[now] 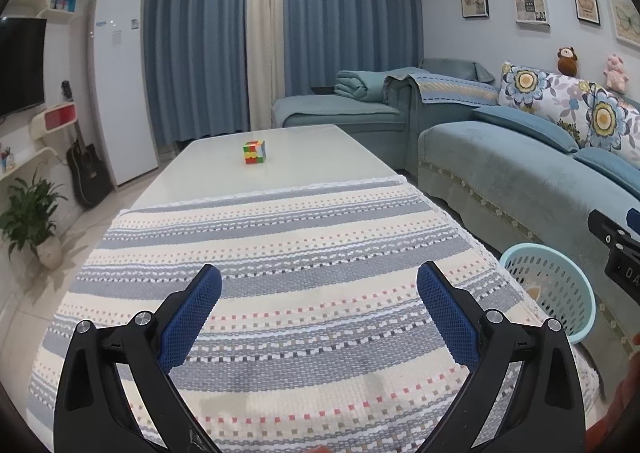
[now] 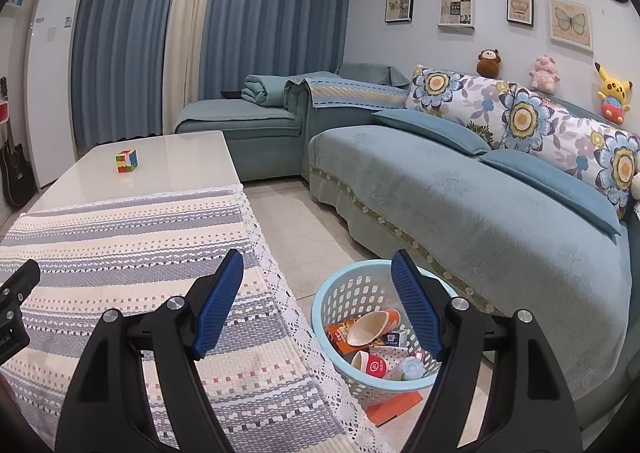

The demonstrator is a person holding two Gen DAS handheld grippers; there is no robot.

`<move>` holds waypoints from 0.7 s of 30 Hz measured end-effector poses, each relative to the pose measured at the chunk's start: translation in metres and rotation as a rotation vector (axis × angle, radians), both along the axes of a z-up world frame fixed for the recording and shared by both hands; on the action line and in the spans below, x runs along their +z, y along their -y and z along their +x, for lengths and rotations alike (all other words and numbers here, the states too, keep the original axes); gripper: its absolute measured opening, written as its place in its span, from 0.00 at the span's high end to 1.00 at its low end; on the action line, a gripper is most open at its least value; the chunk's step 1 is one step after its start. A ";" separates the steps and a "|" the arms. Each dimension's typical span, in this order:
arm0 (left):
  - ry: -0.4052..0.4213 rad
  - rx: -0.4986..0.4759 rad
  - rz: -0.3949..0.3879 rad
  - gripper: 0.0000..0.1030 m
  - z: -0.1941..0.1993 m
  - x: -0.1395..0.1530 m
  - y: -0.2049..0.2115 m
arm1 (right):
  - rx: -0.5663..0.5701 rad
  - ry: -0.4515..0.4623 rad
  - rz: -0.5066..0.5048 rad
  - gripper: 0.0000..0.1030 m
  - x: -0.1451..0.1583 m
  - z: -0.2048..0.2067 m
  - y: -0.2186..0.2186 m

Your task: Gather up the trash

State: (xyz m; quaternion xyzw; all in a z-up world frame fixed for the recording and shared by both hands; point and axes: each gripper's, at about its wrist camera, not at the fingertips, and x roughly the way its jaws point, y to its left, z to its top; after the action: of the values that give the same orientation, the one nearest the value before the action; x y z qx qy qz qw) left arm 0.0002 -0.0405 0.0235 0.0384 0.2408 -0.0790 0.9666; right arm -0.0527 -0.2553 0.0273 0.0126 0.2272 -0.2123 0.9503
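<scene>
A light blue perforated trash basket [image 2: 340, 295] stands on the floor between the table and the sofa. It holds paper cups [image 2: 370, 327], wrappers and a small bottle. An orange box [image 2: 394, 407] lies on the floor against it. My right gripper [image 2: 318, 281] is open and empty, hovering above the table's right edge and the basket. My left gripper [image 1: 320, 285] is open and empty over the striped tablecloth [image 1: 280, 253]. The basket shows at the right in the left wrist view [image 1: 556, 285], with part of the right gripper body [image 1: 616, 249] above it.
A Rubik's cube [image 1: 254, 152] sits on the bare white far part of the table [image 1: 320, 157]; it also shows in the right wrist view [image 2: 127, 161]. A teal sofa [image 2: 480, 205] runs along the right. A fridge [image 1: 120, 85], guitar and potted plant [image 1: 32, 221] stand at left.
</scene>
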 end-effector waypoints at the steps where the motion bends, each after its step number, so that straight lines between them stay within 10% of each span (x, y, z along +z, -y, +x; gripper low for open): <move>1: -0.002 0.000 0.000 0.08 0.000 0.000 0.000 | 0.001 -0.002 -0.002 0.30 0.000 0.000 -0.001; 21: -0.007 0.018 0.007 0.08 0.000 -0.001 0.001 | 0.010 -0.001 -0.012 0.30 -0.002 0.001 -0.006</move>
State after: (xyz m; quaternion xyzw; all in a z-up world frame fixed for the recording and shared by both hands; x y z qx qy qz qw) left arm 0.0003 -0.0414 0.0225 0.0392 0.2446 -0.0699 0.9663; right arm -0.0514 -0.2494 0.0255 0.0054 0.2266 -0.2089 0.9513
